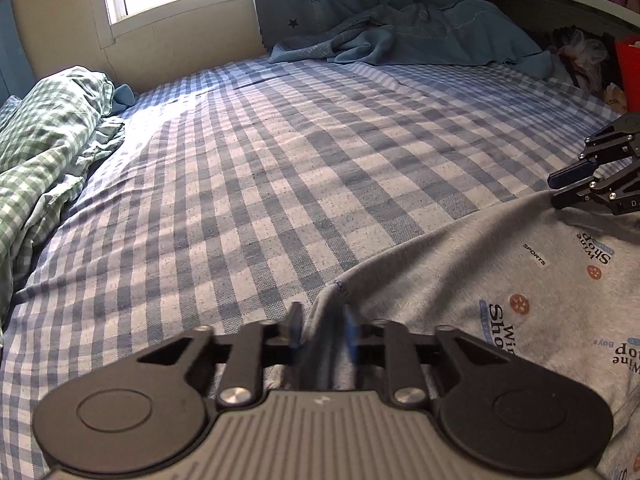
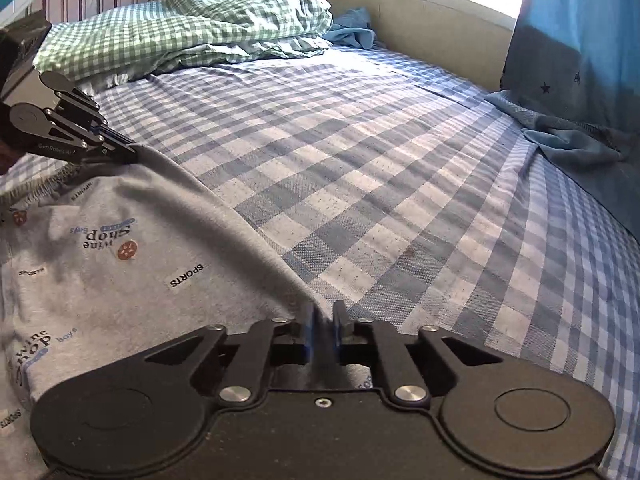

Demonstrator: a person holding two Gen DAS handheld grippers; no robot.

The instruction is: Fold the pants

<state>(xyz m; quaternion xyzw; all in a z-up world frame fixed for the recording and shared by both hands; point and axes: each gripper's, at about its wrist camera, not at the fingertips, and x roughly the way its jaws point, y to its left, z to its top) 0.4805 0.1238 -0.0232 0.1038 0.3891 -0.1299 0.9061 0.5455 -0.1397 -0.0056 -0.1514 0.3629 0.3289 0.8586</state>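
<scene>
Grey printed pants [image 1: 520,280] [image 2: 120,280] lie spread on the blue checked bed sheet [image 1: 280,160] [image 2: 400,160]. My left gripper [image 1: 323,324] sits at the pants' left edge, its jaws partly apart, and a raised fold of grey cloth stands loosely between the fingers. In the right wrist view the left gripper [image 2: 128,152] rests at the far corner of the cloth. My right gripper [image 2: 324,326] is at the opposite edge, jaws a narrow gap apart, with grey cloth under and between them. From the left wrist view the right gripper [image 1: 560,190] shows a small gap just above the pants' edge.
A bunched green checked quilt [image 1: 44,140] [image 2: 192,28] lies at the head of the bed. A crumpled blue blanket [image 1: 400,36] [image 2: 572,140] lies under the blue curtain [image 2: 580,20] by the window wall. A red box [image 1: 628,68] stands beside the bed.
</scene>
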